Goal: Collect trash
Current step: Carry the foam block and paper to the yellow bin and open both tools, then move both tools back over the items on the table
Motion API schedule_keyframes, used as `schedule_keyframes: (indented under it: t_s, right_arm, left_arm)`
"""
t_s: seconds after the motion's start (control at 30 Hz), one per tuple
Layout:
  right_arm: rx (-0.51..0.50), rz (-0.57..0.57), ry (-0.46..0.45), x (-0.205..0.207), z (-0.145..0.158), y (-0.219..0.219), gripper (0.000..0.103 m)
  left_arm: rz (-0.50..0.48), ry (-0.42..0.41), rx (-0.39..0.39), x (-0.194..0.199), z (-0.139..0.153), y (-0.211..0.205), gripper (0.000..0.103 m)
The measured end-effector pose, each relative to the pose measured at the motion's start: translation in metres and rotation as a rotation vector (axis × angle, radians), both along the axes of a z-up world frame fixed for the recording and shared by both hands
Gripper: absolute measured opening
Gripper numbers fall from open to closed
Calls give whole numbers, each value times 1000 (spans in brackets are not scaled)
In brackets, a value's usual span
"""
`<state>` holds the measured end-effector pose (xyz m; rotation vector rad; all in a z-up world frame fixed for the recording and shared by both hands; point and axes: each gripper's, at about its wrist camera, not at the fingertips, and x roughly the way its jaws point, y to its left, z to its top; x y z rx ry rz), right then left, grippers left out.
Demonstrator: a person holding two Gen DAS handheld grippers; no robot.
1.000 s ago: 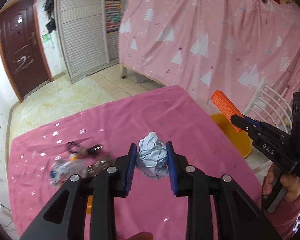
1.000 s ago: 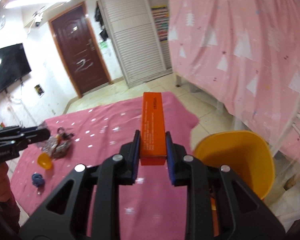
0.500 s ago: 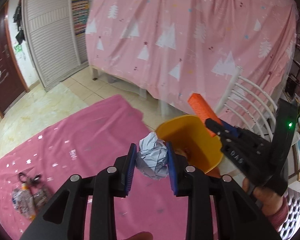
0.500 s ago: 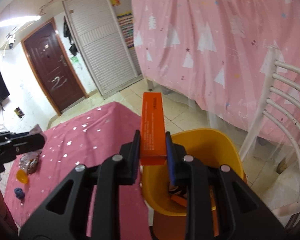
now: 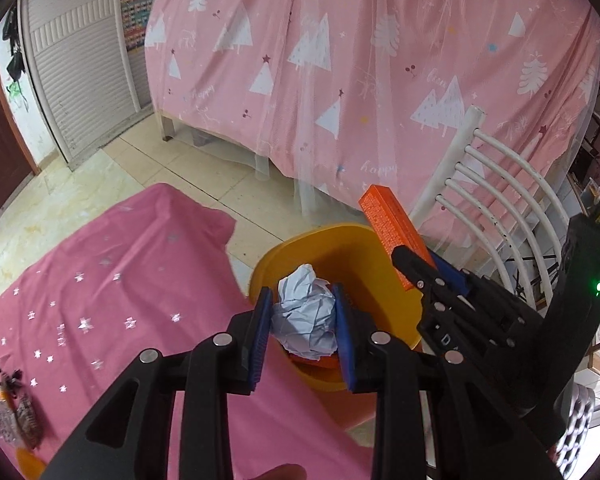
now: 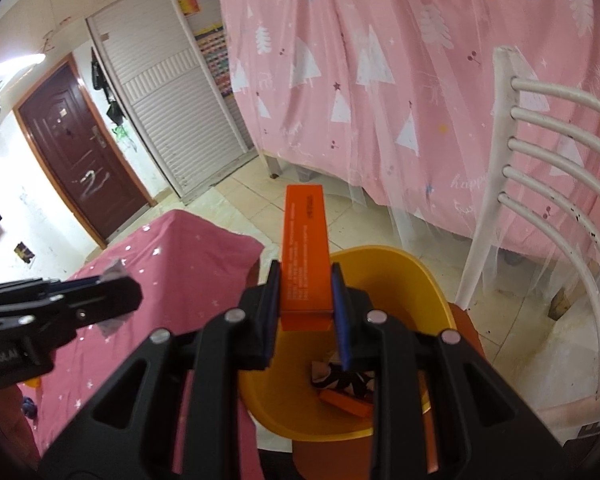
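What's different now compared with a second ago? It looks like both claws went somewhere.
Both grippers swung away from the pink tablecloth to the yellow bin beside it. The left gripper now holds its crumpled paper ball over the bin's mouth; the right gripper holds the orange box above it too. Unchanged: both grips stayed shut, nothing dropped, and the leftover trash stayed on the cloth.

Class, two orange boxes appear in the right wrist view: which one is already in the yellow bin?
The smaller orange box lying on the bottom of the yellow bin; the long orange box is clamped above it in the right gripper.
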<state>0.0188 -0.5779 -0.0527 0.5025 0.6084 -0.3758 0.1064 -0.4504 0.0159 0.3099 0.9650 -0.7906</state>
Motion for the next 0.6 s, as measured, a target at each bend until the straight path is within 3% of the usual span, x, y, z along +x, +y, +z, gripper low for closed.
schedule_keyframes:
  t_s: [0.2,0.27,0.3,0.33,0.37,0.43,0.6]
  right_arm:
    - [10,-34,18,2,-12,-9,22]
    - [19,-42,23,3,-16,-12,22]
    - [18,-44,27,5,-18,-12,23]
    - [17,-48,34,7,-20,-13,25]
    - [20,-50,39,8,-21,-13,38]
    - [23,-51,39,8,-22,-14,50]
    - [17,-41,19,7,-17,-8,50]
  left_arm:
    - [-2,8,-17,3,-5,-20,24]
    - [5,19,-30,6,-5,-23,29]
    - [6,28,-38,8,-4,-25,37]
    - [7,36,-42,9,-4,-26,51]
    - [10,41,-48,10,-4,-26,56]
    - [25,30,-53,11,-2,-24,60]
    - [46,26,-41,12,-1,-15,60]
